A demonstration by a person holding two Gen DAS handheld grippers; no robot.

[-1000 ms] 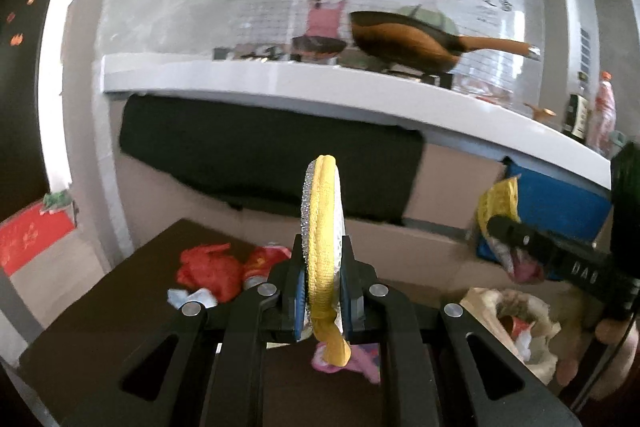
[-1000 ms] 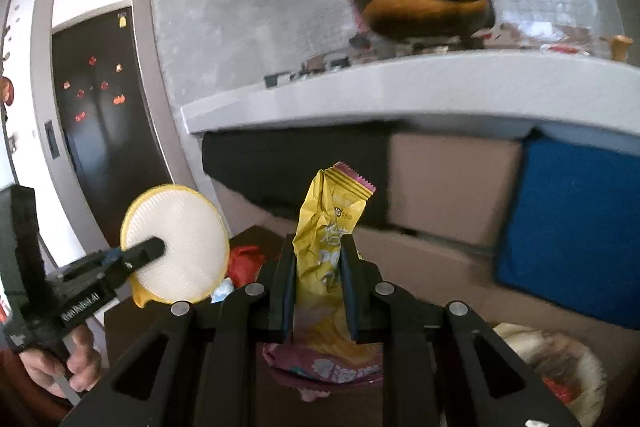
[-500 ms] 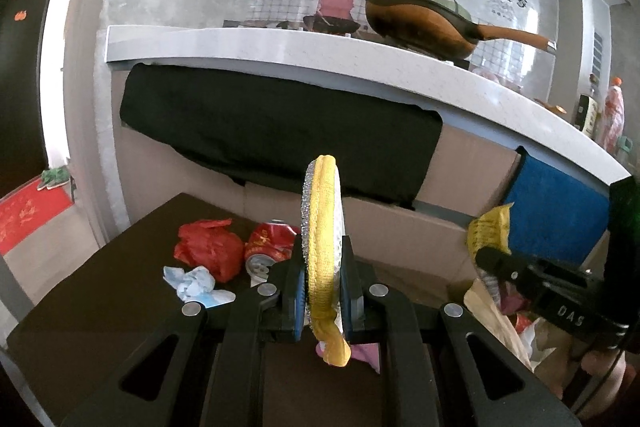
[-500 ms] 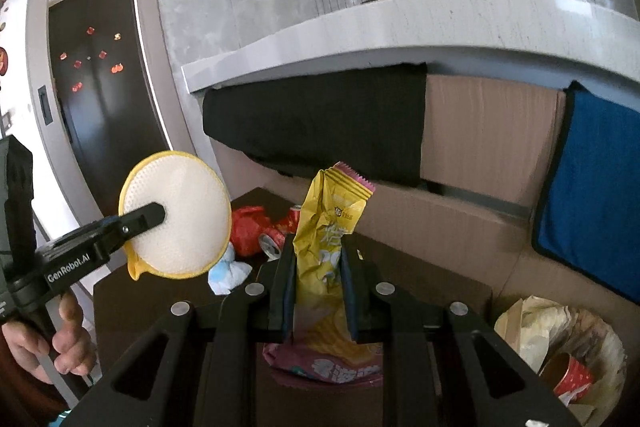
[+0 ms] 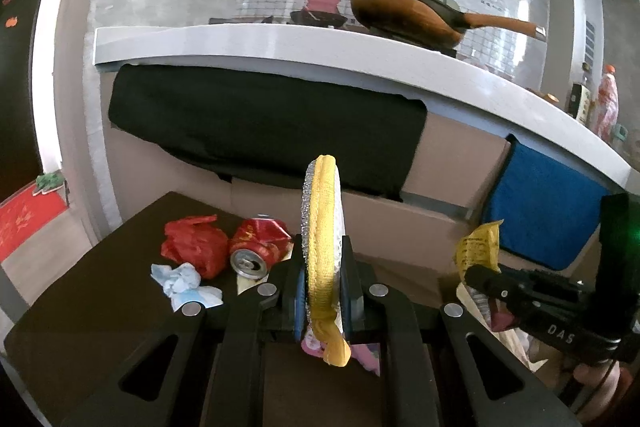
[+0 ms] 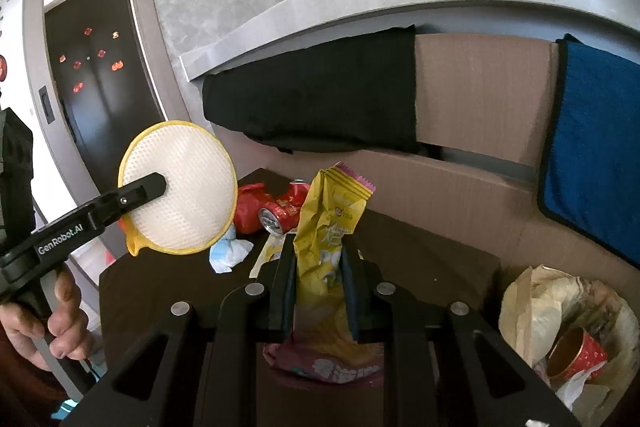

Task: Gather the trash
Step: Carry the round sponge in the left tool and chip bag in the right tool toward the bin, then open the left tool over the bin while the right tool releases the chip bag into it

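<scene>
My left gripper (image 5: 322, 267) is shut on a round yellow-rimmed scouring pad (image 5: 322, 211), held edge-on above the dark table (image 5: 80, 327). The right wrist view shows the pad's white face (image 6: 180, 187). My right gripper (image 6: 318, 267) is shut on a crumpled yellow snack wrapper (image 6: 332, 211), which sticks up between the fingers; it hangs beside an open trash bag (image 6: 532, 291) holding a red paper cup (image 6: 576, 351). On the table lie a red crumpled bag (image 5: 192, 247), a crushed red can (image 5: 258, 251), a white-blue tissue (image 5: 184, 283) and a pink wrapper (image 5: 368, 355).
Cardboard boxes (image 6: 480, 99) draped with a black cloth (image 6: 320, 99) and a blue towel (image 6: 592, 155) stand behind the table, under a white counter (image 5: 280, 43) with a pan (image 5: 404, 15). A dark door (image 6: 96, 79) is at far left. A hand (image 6: 60, 327) grips the left tool.
My right gripper has sunk with the yellow wrapper, bringing the trash bag and table into fuller view. The left gripper has kept almost still with the pad.
</scene>
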